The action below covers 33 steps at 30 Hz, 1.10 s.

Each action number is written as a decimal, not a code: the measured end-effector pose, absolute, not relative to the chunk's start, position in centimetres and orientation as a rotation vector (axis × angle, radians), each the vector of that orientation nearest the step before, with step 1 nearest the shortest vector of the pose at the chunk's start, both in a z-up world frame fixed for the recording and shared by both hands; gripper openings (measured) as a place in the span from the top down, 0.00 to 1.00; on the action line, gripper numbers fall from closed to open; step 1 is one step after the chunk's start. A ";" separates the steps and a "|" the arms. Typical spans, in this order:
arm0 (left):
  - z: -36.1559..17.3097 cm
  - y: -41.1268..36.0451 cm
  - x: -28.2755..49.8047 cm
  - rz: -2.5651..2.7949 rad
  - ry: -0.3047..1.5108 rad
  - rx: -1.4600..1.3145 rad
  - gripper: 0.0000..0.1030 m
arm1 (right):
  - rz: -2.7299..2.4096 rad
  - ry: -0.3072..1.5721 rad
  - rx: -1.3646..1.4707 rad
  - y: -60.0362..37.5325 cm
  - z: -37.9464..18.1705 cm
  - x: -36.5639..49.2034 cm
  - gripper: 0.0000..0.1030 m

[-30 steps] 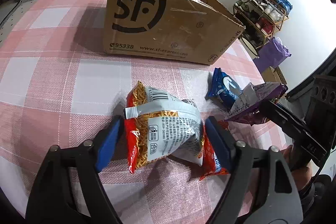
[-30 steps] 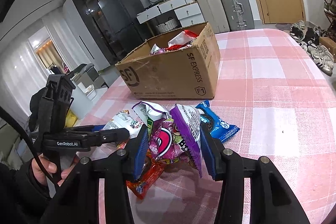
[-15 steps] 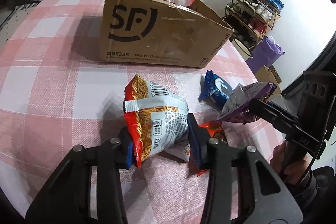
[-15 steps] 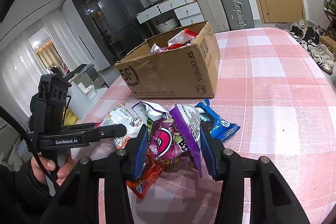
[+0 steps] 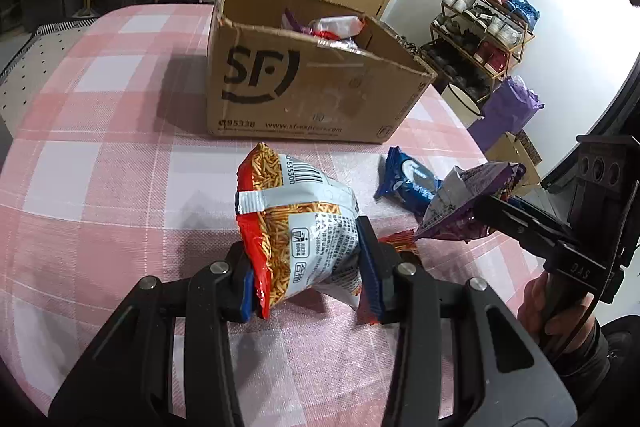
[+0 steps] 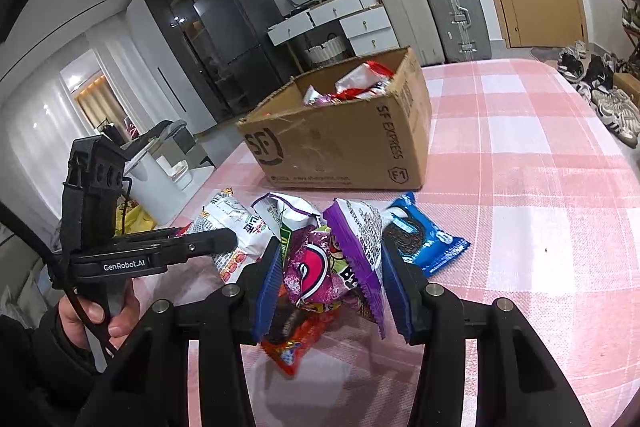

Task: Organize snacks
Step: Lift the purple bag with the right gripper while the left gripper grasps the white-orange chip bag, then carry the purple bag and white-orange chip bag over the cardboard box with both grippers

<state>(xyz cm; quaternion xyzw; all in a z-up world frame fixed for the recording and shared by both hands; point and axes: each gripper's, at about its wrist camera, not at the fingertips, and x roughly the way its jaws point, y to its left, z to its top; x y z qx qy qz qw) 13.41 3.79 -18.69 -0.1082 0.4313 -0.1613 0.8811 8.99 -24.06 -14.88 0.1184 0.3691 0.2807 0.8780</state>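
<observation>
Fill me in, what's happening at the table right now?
A person is sorting snacks with a handheld gripper in each hand. The left gripper has just clamped a red-and-white noodle snack bag. The right gripper is shut on a purple snack packet. A blue cookie pack and a red packet lie on the pink checked tablecloth. The open SF Express cardboard box behind already holds some packets.

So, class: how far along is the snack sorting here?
Done: several packets already lie in the cardboard box. In hand: the left tongs grip the red noodle-snack bag; the right tongs grip the purple bag. Left: the blue cookie pack and an orange-red packet on the table.
</observation>
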 end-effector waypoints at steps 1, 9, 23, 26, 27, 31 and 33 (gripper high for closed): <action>-18.3 3.9 13.2 -0.330 0.891 -0.221 0.63 | 0.591 0.766 0.248 -24.0 -14.6 8.9 0.54; -14.5 5.2 11.4 -0.323 0.829 -0.210 0.63 | 0.635 0.737 0.245 -22.6 -12.5 7.7 0.54; -4.4 8.1 8.1 -0.309 0.730 -0.173 0.63 | 0.661 0.621 0.214 -21.4 -4.4 6.2 0.54; -2.1 8.3 7.6 -0.322 0.714 -0.169 0.63 | 0.672 0.612 0.220 -21.3 -2.7 6.4 0.54; -1.3 8.3 7.5 -0.325 0.710 -0.165 0.63 | 0.674 0.607 0.216 -21.2 -2.1 6.5 0.54; 1.5 8.0 7.3 -0.334 0.684 -0.142 0.63 | 0.677 0.580 0.198 -21.0 0.4 7.0 0.54; 2.8 8.1 7.5 -0.334 0.668 -0.138 0.63 | 0.682 0.567 0.189 -20.9 1.5 7.4 0.54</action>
